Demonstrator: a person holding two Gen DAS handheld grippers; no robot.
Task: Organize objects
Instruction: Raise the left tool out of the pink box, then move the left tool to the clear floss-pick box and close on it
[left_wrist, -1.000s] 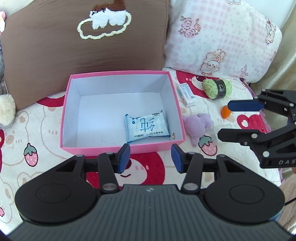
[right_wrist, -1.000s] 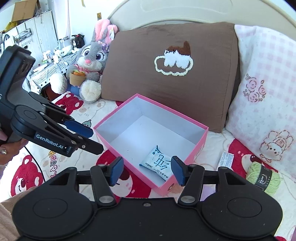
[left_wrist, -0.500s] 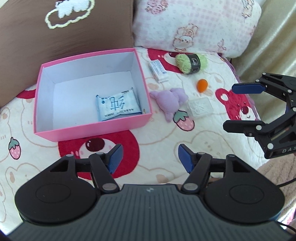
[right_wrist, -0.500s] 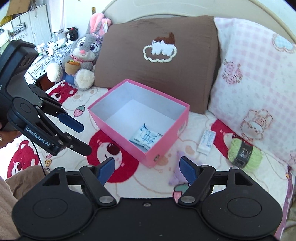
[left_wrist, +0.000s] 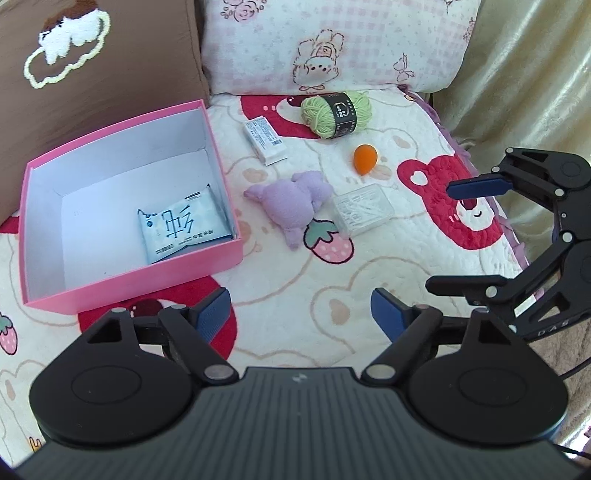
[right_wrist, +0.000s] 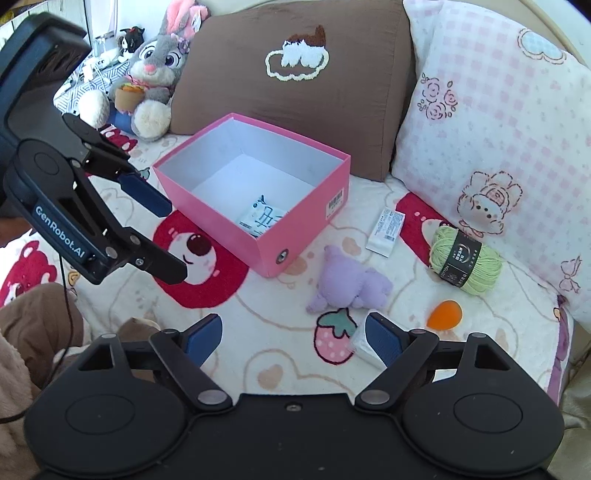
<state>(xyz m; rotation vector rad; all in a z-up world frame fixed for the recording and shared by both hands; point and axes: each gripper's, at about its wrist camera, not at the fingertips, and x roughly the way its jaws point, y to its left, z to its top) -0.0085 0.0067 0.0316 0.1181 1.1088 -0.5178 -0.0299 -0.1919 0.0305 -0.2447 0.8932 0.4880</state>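
A pink box (left_wrist: 155, 275) (right_wrist: 306, 236) sits on the bed with a blue-and-white tissue pack (left_wrist: 181, 230) (right_wrist: 263, 218) inside. To its right lie a purple plush (left_wrist: 291, 203) (right_wrist: 349, 282), a white packet (left_wrist: 265, 139) (right_wrist: 386, 232), a green yarn ball (left_wrist: 335, 112) (right_wrist: 464, 261), an orange sponge (left_wrist: 365, 158) (right_wrist: 445, 314) and a clear plastic case (left_wrist: 364, 208) (right_wrist: 360, 345). My left gripper (left_wrist: 299, 319) (right_wrist: 168, 240) hovers in front of the plush, jaws opening, nothing between them. My right gripper (right_wrist: 293, 338) (left_wrist: 463, 236) hangs over the strawberry print near the case, jaws opening and empty too.
A brown cushion (right_wrist: 306, 74) and a pink checked pillow (right_wrist: 491, 122) line the back. A grey rabbit plush (right_wrist: 155, 70) sits at the far left in the right wrist view. A beige curtain (left_wrist: 524, 74) borders the bed's right edge. A brown sleeve (right_wrist: 33, 321) shows at lower left.
Both grippers moved right, away from the box toward the loose objects, and sank a little. Both pairs of jaws spread wider. The tissue pack stays in the box.
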